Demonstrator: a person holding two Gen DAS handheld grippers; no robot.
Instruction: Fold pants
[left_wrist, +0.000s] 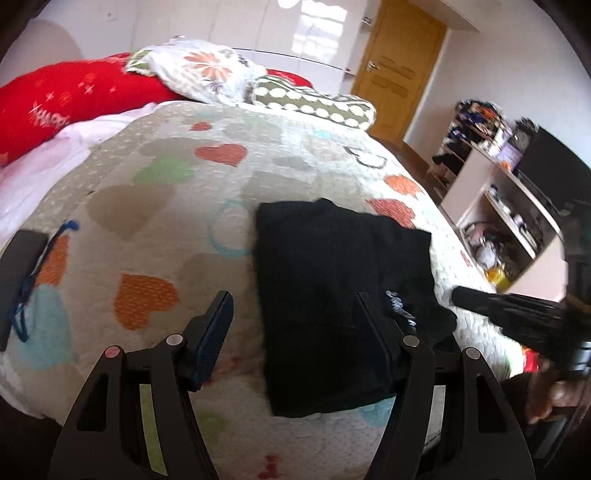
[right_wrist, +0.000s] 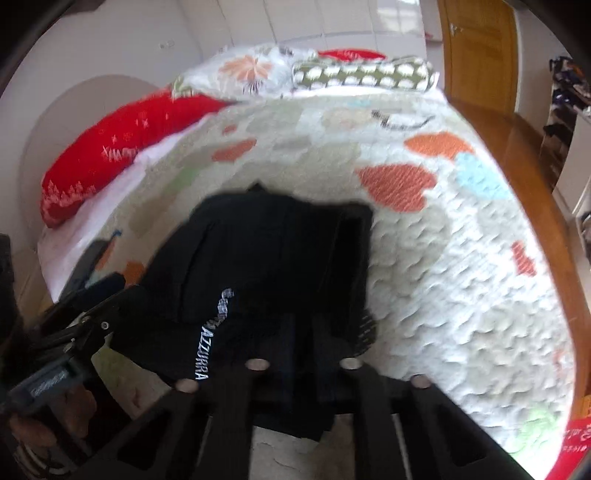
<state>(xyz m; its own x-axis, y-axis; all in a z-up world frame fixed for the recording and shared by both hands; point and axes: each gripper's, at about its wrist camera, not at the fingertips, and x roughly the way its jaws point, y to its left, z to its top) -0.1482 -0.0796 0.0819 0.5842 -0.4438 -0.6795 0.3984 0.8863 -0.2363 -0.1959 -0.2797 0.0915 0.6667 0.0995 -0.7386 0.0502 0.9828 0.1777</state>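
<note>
Your left gripper (left_wrist: 295, 325) has its jaws apart over the near edge of the folded black pants (left_wrist: 343, 295), which lie on the bed (left_wrist: 184, 155). At three o'clock, your right gripper (right_wrist: 301, 332) is closed, nothing visibly held.

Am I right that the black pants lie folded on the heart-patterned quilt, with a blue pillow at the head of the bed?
Not quite: the pillow is red, not blue, as the left wrist view shows. The black pants do lie folded on the heart-patterned quilt.
</note>
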